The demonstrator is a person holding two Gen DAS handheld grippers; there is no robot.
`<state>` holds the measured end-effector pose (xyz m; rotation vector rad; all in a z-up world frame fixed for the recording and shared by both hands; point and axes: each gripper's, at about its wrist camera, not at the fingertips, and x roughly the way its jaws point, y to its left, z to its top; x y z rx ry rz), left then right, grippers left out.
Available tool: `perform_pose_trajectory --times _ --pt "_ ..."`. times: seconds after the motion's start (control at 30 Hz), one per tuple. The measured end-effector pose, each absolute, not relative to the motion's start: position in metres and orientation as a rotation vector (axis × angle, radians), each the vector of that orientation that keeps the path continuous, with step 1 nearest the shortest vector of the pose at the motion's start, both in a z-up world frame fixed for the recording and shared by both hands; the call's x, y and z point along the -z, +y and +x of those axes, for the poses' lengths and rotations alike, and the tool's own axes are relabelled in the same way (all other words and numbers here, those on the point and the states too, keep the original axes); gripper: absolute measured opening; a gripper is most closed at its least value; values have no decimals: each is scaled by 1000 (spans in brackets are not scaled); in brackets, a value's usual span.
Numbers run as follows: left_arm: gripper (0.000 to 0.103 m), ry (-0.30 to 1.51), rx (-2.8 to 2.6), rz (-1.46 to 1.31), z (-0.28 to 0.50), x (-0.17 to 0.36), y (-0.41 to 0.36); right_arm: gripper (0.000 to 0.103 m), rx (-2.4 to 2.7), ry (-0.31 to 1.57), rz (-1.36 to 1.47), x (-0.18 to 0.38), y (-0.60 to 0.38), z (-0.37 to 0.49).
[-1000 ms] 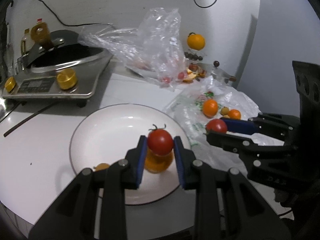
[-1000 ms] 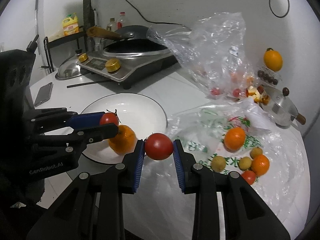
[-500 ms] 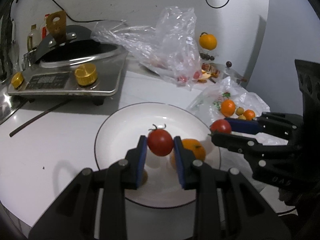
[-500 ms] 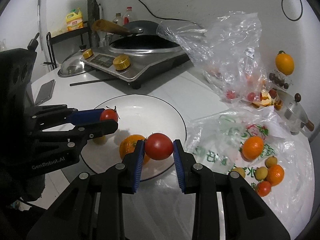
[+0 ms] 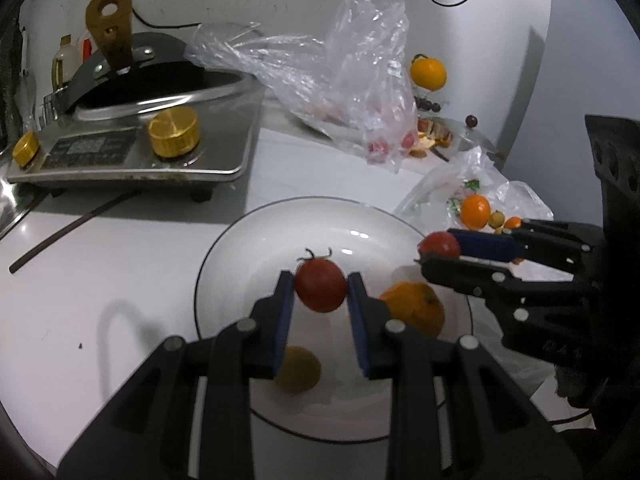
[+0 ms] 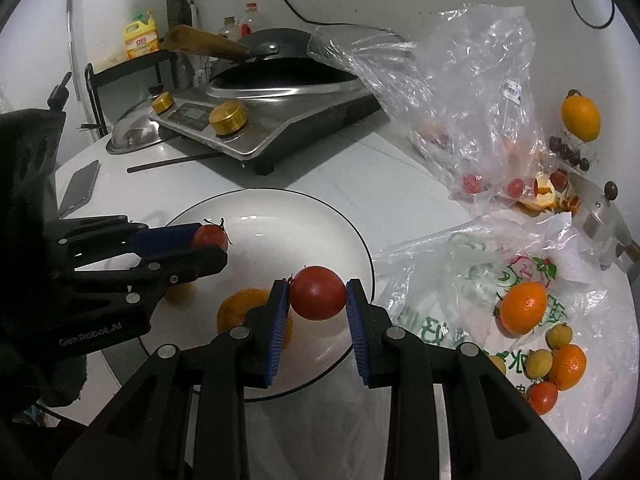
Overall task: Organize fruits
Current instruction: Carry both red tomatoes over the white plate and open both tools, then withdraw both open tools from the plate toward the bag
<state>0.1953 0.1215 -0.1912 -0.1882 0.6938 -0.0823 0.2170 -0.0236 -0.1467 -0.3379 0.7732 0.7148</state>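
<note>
My left gripper (image 5: 321,294) is shut on a stemmed red tomato (image 5: 321,285) and holds it above the white plate (image 5: 248,256). My right gripper (image 6: 318,300) is shut on a second red tomato (image 6: 318,298) over the plate's right rim (image 6: 360,240). Each gripper shows in the other's view: the right one (image 5: 440,250), the left one (image 6: 210,242). An orange (image 5: 416,314) and a small yellow fruit (image 5: 298,368) lie on the plate. More oranges (image 6: 523,307), small yellow fruits (image 6: 538,362) and a tomato (image 6: 542,398) lie on a plastic bag (image 6: 472,264) to the right.
An induction cooker (image 5: 132,152) with a black pan (image 5: 156,88) stands at the back left. A crumpled clear bag (image 5: 352,76) with small red fruits lies behind the plate. A phone (image 6: 80,188), a dark stick (image 5: 68,228), a metal lid (image 6: 134,136) and a steel pot (image 6: 604,224) are on the counter.
Both grippers have moved left over the plate with their tomatoes. The plate and the orange on it now lie further right in the left wrist view.
</note>
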Motion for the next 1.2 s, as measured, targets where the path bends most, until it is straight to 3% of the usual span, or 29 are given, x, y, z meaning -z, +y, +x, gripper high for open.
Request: perform_pose_trajectory --times 0.4,0.53,0.57,0.67,1.2 --pt "32 711 76 -201 198 194 122 31 -706 789 -326 152 -24 222" --pt "35 705 75 -199 197 192 122 37 -696 788 -324 151 -24 222" --pt "37 704 74 -199 196 192 122 39 -694 787 -323 151 -25 222" --pt "56 698 69 -211 193 190 122 44 -691 785 -315 148 -27 220" --pt "56 675 45 -206 180 178 113 46 -670 747 -291 134 -45 207"
